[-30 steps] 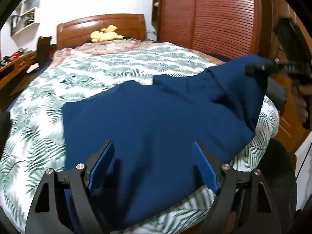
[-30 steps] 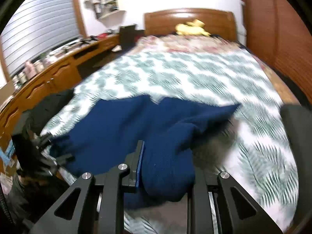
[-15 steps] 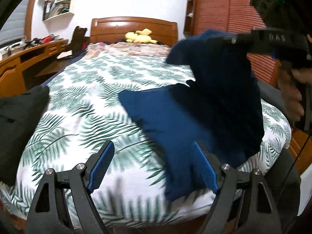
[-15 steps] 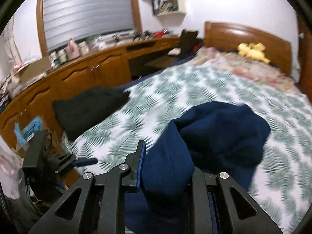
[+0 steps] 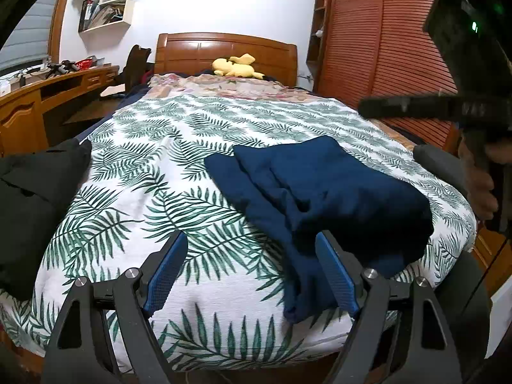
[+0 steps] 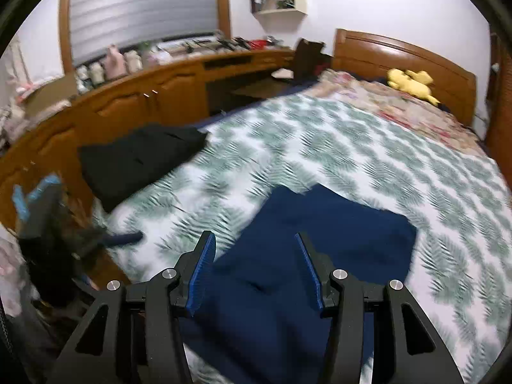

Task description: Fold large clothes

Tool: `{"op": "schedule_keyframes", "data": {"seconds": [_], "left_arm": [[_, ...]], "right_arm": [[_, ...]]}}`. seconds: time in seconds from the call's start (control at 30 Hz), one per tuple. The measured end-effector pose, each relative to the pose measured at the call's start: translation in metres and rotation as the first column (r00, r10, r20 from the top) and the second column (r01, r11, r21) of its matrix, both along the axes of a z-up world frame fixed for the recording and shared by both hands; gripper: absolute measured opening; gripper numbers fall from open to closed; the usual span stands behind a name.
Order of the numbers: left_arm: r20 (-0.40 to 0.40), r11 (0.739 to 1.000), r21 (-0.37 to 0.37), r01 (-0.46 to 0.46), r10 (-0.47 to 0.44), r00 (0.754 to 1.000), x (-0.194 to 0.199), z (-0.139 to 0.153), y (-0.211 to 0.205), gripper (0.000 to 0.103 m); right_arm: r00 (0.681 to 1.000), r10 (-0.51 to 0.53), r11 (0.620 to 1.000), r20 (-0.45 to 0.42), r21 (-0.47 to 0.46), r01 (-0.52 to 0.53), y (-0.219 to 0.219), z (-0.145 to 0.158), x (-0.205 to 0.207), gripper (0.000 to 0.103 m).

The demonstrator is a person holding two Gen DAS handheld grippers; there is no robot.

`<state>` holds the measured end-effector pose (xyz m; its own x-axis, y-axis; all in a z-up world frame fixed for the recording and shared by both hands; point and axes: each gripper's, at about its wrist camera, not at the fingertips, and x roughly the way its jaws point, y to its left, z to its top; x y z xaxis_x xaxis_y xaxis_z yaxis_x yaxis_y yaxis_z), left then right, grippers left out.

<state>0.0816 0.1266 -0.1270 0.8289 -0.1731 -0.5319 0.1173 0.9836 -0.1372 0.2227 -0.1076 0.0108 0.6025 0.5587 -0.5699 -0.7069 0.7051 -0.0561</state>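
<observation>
Fold just laid — right gripper [image 6: 254, 267] jaws just opening above the blue garment [image 6: 320, 249], nothing pinched; left gripper [image 5: 251, 272] spread, empty. Next: regrip the near edge.

Both views are lit by soft, even indoor light with no hard shadows. The left wrist view is mostly sharp: the green leaf-print white bedspread [image 5: 198, 172] reads crisply, though the folded navy blue fabric garment [image 5: 323, 188] sinks to near black along its near right fold. The right wrist view is smeared by motion blur (leaf prints turn to streaks). The pale slatted window blind [image 6: 140, 9] shows mild glare. Fisheye distortion bends the wooden headboard [image 6: 403, 54], and black vignetting fills every corner.
</observation>
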Motion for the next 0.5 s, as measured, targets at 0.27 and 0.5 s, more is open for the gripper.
{"op": "schedule_keyframes", "data": {"seconds": [0.27,0.5], "left_arm": [[0.007,1.000,-0.013,0.024,-0.024,1.000,0.000,0.004,-0.007,0.083],[0.021,0.996,-0.040,0.085,-0.084,0.996,0.004,0.010,-0.020,0.083]], "right_arm": [[0.987,-0.116,0.990,-0.113,-0.087,0.107,-0.033,-0.052,0.019,0.052],[0.977,-0.127,0.987,-0.169,-0.117,0.109,-0.032,-0.089,0.024,0.053]]}}
